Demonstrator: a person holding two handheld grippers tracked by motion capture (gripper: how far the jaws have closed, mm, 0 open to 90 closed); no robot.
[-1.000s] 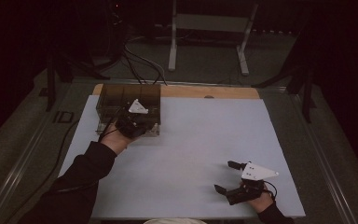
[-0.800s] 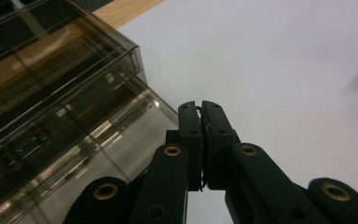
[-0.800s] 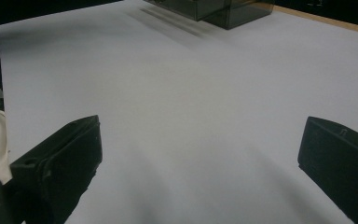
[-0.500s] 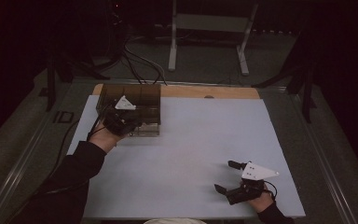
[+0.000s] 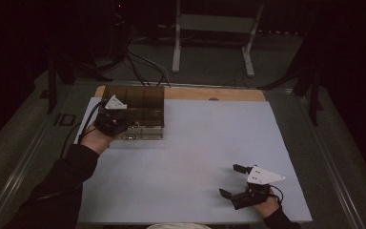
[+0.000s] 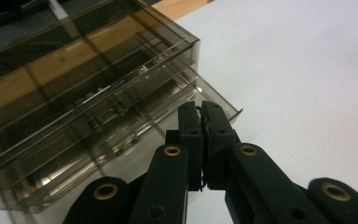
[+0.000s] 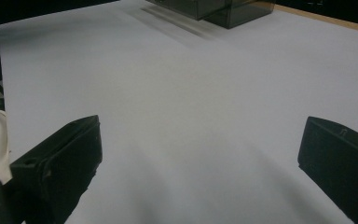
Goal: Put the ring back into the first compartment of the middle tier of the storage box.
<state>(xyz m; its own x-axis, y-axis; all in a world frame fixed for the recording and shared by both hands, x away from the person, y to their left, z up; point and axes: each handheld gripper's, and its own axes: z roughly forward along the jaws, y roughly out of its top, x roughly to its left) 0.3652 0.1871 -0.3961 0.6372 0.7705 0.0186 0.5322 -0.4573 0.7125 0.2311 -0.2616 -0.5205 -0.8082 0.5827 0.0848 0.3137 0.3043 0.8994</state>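
I see a smoky, see-through plastic drawer box (image 5: 138, 112) at the far left corner of the white surface (image 5: 195, 157), its shallow drawers stacked and the lowest drawer (image 6: 182, 116) pulled out a little. My left hand-held gripper (image 6: 200, 112) sits at that drawer's front edge, jaws pressed together with nothing clearly between them. My right hand-held gripper (image 5: 233, 180) rests near the front right, jaws spread wide.

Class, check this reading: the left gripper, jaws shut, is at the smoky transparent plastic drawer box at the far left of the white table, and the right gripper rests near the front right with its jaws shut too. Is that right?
One detail is wrong. The right gripper has its jaws wide apart, not shut, with nothing between them; the right gripper view shows this. The rest stands: the left gripper is shut at the smoky transparent plastic drawer box on the white table.
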